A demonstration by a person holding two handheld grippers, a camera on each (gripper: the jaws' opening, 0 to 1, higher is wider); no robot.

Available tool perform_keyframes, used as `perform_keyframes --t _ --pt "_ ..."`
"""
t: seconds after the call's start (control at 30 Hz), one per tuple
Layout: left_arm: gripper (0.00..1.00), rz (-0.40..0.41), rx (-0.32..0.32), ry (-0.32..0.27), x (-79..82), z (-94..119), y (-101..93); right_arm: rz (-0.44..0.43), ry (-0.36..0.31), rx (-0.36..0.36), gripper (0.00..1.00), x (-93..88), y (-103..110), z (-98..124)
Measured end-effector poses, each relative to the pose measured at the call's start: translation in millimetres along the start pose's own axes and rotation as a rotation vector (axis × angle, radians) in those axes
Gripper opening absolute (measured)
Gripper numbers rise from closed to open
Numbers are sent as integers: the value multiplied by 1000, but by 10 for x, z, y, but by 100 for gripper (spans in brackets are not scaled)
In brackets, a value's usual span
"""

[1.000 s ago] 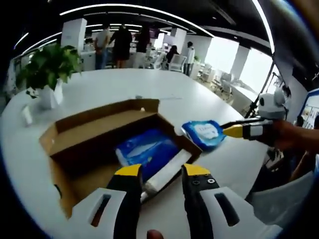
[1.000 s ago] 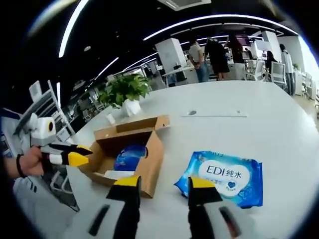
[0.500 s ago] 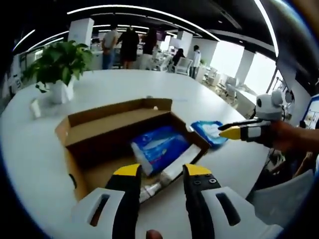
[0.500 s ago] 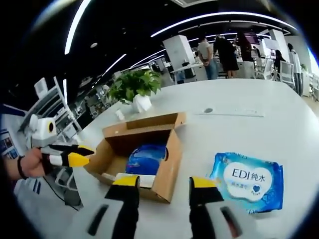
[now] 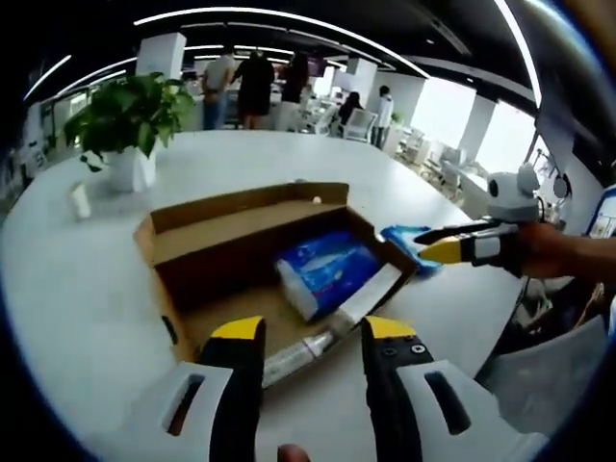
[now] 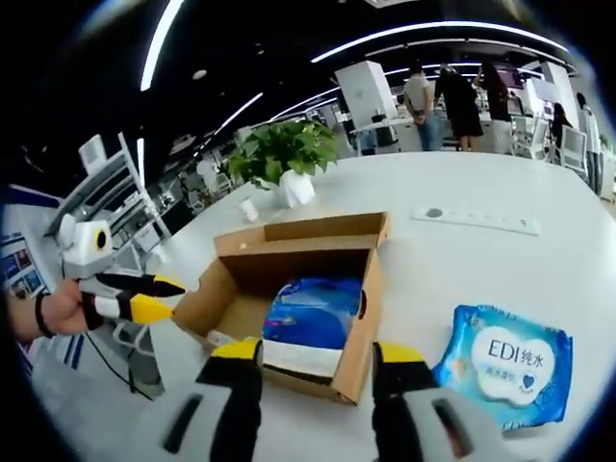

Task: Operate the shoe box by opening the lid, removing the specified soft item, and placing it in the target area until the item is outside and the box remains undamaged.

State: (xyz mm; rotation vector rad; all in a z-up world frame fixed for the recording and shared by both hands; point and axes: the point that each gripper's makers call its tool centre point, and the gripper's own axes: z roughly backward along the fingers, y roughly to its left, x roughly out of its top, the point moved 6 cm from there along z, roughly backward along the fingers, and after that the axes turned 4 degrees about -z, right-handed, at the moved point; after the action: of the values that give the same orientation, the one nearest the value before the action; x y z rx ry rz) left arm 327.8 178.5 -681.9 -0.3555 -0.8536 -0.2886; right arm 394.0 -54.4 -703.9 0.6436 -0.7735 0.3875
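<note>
"EDI 纯水" printed on blue wet wipes pack, lying beside cardboard box

since a second ago both cameras have swung, so much of the shift is the views' own. in the right gripper view the right gripper has come back toward the open shoe box: its jaws, which earlier framed the wet wipes pack lying on the white table, now frame the box's near wall, and the pack sits off to the right, apart from the jaws. in the left gripper view the right gripper now covers most of the wet wipes pack beyond the shoe box, and the box fills more of the picture
</note>
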Motion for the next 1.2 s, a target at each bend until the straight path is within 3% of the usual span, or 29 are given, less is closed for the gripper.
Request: perform_keyframes --t 0.47,1.07,1.2 --pt "46 12 5 13 -129 140 205 90 47 32 49 104 141 -195" --pt "45 14 -6 10 -161 215 249 159 88 46 50 204 216 -367" --pt "45 17 -10 8 -171 238 265 210 114 49 51 221 220 -426"
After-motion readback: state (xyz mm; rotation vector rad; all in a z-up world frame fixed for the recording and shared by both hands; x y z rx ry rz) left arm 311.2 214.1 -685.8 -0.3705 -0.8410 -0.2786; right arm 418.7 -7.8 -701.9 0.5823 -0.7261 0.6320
